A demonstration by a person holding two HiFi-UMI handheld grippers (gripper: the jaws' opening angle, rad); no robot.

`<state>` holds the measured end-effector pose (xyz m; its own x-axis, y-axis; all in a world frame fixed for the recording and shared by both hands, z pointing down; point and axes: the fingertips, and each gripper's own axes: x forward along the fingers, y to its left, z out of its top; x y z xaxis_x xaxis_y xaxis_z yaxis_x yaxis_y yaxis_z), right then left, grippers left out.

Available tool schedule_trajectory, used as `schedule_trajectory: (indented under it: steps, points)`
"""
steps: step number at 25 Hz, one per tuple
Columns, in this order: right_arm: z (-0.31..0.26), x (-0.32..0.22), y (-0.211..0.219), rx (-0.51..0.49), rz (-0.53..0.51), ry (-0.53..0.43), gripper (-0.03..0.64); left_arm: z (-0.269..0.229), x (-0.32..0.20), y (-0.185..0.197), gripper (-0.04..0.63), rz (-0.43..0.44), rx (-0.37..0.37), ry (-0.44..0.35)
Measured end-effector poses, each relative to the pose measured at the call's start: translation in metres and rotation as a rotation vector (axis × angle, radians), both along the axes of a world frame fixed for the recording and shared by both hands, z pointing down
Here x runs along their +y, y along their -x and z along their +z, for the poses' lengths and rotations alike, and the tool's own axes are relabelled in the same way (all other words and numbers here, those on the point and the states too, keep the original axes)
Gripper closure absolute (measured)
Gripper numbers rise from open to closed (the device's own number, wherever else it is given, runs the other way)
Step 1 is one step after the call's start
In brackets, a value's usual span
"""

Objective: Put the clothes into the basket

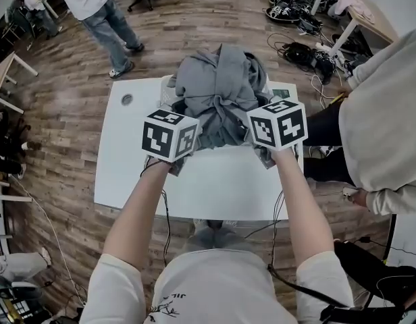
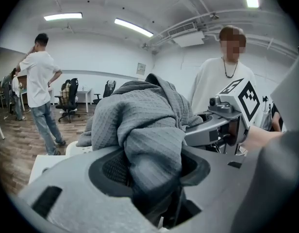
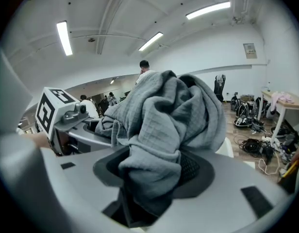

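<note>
Observed left gripper (image 2: 157, 188) and right gripper (image 3: 144, 188) each clamped on the grey clothes (image 1: 218, 86), bunched between both pairs of jaws and heaped just ahead, over the white table (image 1: 127, 174).

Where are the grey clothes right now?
The grey clothes are mid-picture in the head view, bunched over the white table's far side, pinched by the left gripper and right gripper.

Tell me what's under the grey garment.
The rim of a white basket peeks out beneath the grey garment, on the white table. The basket's inside is covered by the cloth.
</note>
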<state>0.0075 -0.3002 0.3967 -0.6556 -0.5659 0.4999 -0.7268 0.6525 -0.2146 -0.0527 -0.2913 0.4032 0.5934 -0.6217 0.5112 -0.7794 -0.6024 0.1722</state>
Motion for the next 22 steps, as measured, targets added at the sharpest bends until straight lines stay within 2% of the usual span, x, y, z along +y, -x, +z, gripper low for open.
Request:
schedule_trajectory:
  steps: [11,14,17,19,22]
  points:
    - [0.045,-0.002,0.003,0.019,-0.015,0.100,0.382,0.044,0.000,0.004,0.354,-0.020,0.015,0.121]
    - [0.055,-0.004,0.000,0.050,-0.006,0.097,0.368,0.055,0.000,0.008,0.350,-0.033,-0.013,0.139]
    - [0.061,-0.010,-0.013,0.142,0.042,0.054,0.292,0.061,-0.006,0.023,0.252,-0.087,-0.076,0.120]
    - [0.061,-0.013,-0.019,0.152,0.064,0.041,0.247,0.059,-0.009,0.032,0.206,-0.117,-0.083,0.103]
    - [0.062,-0.011,-0.019,0.131,0.070,0.053,0.244,0.059,-0.008,0.034,0.202,-0.113,-0.067,0.108]
